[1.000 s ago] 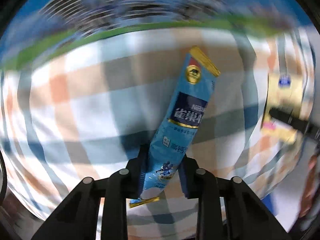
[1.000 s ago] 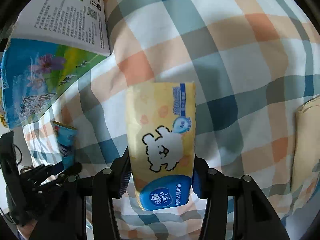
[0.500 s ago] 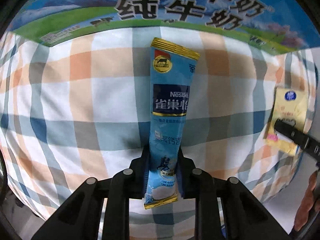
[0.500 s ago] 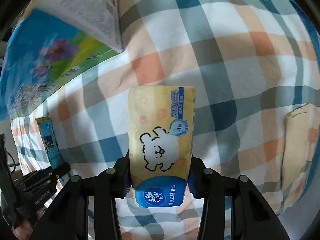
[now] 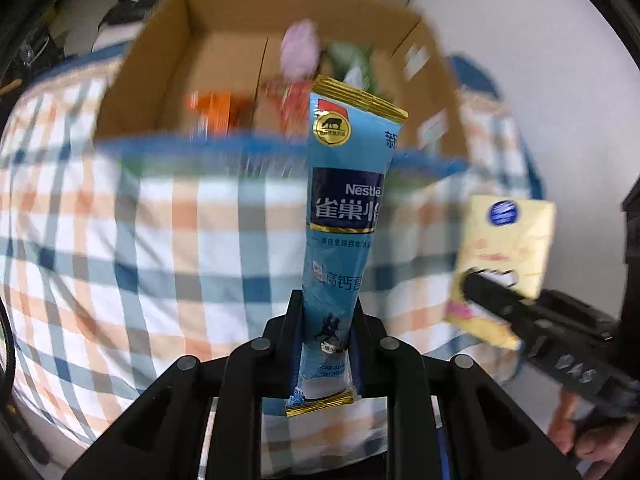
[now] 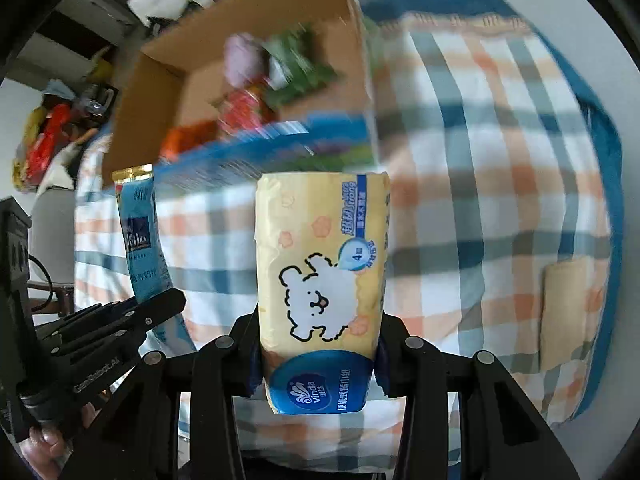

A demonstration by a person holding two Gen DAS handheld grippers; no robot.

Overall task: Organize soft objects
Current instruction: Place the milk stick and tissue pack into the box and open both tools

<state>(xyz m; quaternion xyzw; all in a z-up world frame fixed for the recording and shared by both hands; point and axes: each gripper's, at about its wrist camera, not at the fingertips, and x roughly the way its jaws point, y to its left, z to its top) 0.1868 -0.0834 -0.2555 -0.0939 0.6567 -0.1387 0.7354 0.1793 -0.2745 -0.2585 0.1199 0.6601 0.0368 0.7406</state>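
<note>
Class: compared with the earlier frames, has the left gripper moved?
Yes. The left gripper, shut on the blue sachet, has tilted up: the cardboard box interior now shows.

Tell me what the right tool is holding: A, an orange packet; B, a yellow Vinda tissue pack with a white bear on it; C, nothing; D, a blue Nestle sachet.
B. In the right wrist view the right tool is shut on the yellow tissue pack with its bear drawing, while the blue Nestle sachet sits in the left tool.
</note>
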